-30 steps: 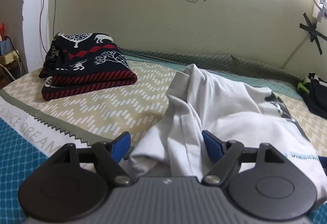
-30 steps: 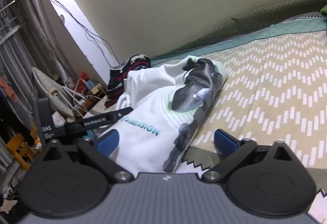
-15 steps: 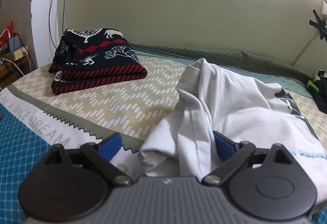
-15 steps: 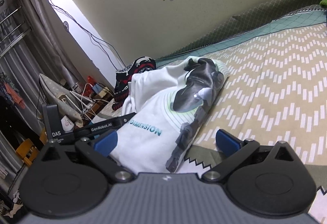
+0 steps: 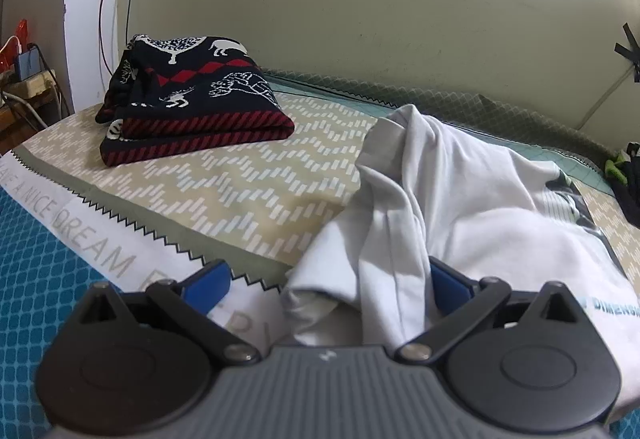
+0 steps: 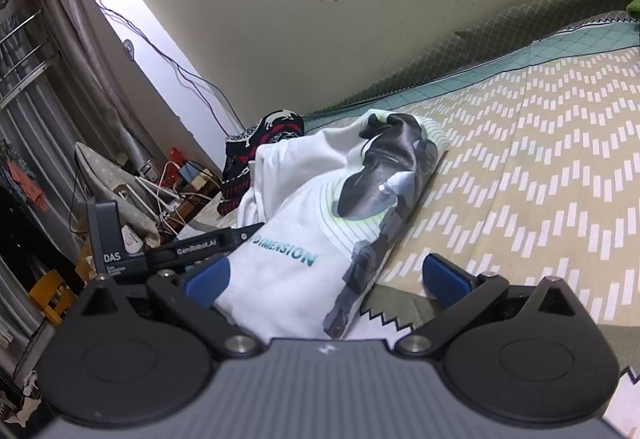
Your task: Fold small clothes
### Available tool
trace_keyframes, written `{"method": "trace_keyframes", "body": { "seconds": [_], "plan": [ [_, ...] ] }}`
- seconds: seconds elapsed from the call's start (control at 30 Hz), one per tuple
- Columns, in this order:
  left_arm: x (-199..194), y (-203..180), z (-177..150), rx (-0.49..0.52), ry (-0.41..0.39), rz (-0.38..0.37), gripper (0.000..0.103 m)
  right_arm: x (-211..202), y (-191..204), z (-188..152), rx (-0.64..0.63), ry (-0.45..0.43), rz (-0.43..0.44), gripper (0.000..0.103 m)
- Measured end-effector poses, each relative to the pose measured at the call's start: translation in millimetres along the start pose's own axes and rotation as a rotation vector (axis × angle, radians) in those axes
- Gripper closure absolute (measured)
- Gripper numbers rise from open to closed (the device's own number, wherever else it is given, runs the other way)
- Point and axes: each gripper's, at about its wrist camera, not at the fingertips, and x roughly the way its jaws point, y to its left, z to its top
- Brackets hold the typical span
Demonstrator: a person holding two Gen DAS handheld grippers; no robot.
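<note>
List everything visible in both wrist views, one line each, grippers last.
white t-shirt: 1, white with grey and teal print, bunched on the bed between both grippers
patterned sweater: 1, navy, red and white, folded, far left of the bed
bedcover: 1, beige zigzag with teal border, under the clothes
dark garment: 1, black and green, right edge of the bed
ironing board: 1, pale, beside the bed
left gripper: 1, black with blue pads, open around a shirt fold
right gripper: 1, black with blue pads, open around the shirt's hem

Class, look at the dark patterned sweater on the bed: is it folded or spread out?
Folded. The sweater lies on the bed as a compact stack, its striped hem layers doubled along the near edge.
</note>
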Motion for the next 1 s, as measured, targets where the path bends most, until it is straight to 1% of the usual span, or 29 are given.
{"method": "trace_keyframes", "body": {
  "seconds": [1.0],
  "plan": [
    [-6.9,2.1,-4.0,-0.016,-0.016,-0.035,0.0,1.5,-2.9,1.8,-0.014,0.008,0.008,0.006]
  ]
}}
